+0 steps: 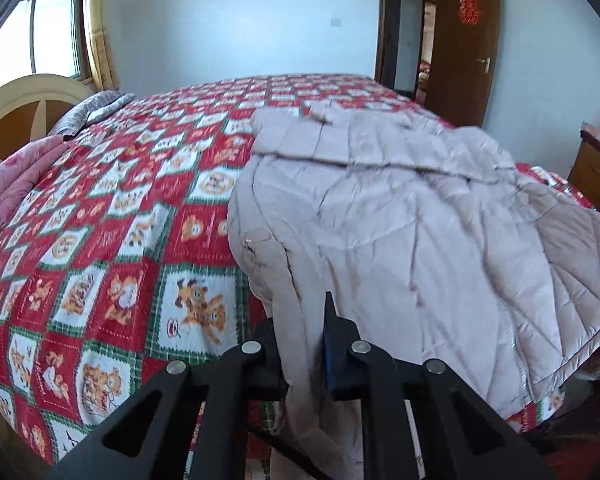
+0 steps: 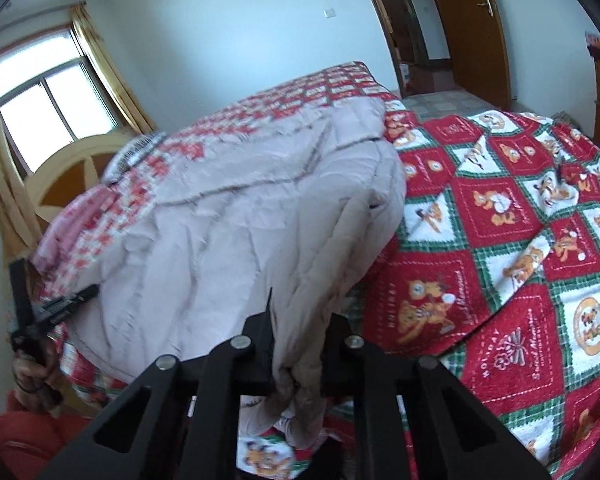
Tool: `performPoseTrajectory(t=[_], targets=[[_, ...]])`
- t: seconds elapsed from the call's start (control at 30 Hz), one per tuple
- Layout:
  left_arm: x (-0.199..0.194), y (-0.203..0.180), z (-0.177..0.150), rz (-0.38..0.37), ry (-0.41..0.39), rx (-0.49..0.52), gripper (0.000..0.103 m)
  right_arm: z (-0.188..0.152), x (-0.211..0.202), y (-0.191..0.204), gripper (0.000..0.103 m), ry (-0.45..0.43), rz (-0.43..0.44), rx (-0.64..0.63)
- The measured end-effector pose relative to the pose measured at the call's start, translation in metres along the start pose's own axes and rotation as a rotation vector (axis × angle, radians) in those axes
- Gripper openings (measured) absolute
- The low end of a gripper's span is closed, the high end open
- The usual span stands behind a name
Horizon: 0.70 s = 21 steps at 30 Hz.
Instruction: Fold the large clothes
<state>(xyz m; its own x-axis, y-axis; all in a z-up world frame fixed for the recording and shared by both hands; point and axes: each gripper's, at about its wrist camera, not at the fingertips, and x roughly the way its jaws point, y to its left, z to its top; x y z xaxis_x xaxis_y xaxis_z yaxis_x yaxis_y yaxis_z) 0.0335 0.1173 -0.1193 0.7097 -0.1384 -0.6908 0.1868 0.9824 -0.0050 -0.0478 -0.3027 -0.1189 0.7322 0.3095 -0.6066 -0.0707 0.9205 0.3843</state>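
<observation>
Motion blur smears the far half of the quilted coat [image 2: 236, 216] beyond the right gripper [image 2: 300, 344], whose fingertips are buried in its folds, while the lower edge crops the hem.

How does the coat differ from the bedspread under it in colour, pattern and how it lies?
The coat is plain pale pink; the bedspread has red and white squares with cartoon animals. The coat is puffy, creased and hangs over the bed edge; the bedspread lies spread flat. Both look like soft fabric.
</observation>
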Motion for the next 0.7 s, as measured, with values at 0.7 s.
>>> performPoseTrajectory(t=[0.7], targets=[[-0.059, -0.009, 0.05, -0.101, -0.097, 0.004, 0.012, 0.05, -0.054, 0.002, 0.017, -0.163, 0.158, 0.065]])
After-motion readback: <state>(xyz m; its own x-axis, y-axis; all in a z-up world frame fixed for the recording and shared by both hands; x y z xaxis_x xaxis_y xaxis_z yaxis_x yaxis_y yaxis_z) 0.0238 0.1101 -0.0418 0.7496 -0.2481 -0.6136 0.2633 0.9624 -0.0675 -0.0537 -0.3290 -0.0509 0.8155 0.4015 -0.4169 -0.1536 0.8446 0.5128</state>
